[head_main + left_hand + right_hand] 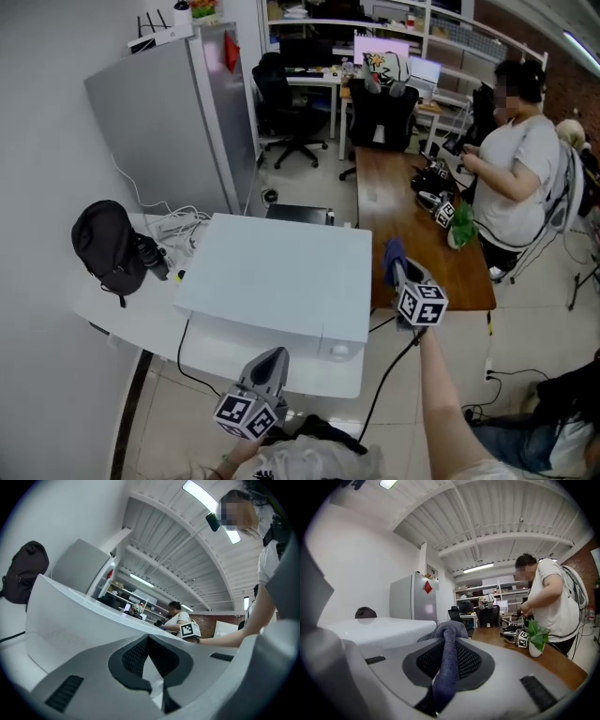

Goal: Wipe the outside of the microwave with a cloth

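Hand-held gripper (right) — bunched blue-grey cloth

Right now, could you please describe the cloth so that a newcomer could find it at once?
Start at the white microwave on the white table. Just off its right edge is the right gripper, and the blue-grey cloth is pinched between its jaws, whereas the left gripper is shut on nothing.

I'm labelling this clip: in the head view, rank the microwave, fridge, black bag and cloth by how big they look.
1. Largest: microwave and fridge, about alike; the microwave is nearer, so I won't rank them apart.
2. Then the black bag.
3. Smallest: the cloth, pinched in the right gripper.
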{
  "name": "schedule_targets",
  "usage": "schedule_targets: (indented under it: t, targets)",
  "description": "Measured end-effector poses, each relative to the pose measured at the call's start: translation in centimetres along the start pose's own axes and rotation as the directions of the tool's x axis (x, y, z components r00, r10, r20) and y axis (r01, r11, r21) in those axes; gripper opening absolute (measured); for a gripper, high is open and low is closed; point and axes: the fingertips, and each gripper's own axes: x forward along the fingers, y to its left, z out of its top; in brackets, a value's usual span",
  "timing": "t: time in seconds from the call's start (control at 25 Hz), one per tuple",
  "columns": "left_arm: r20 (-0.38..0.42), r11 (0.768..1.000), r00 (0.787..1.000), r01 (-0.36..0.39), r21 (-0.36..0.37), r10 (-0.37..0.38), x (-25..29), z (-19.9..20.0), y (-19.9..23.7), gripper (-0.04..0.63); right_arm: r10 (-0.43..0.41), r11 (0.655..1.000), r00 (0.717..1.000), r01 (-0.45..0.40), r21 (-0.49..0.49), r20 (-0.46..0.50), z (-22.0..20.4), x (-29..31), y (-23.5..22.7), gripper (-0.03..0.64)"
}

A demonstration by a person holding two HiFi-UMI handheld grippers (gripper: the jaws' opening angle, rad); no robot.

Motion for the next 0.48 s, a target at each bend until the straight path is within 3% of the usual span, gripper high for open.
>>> schedule_targets:
  t: [0.24,0.48]
  targets:
    - [-0.016,0.998,0.998,-0.061,0.012,0.061,-1.9,-0.2,1.4,-0.014,0.017,1.0,0.978,-0.016,0.005,-0.206,-6.0,6.3,-0.5,0.071]
    - [-0.018,0.995,0.995,-0.1,0.006,0.1,-2.8,-0.4,2.4,-0.014,0.175,0.984,0.962,-0.163,0.074,-0.209,-8.0,4.1,3.7,0.071]
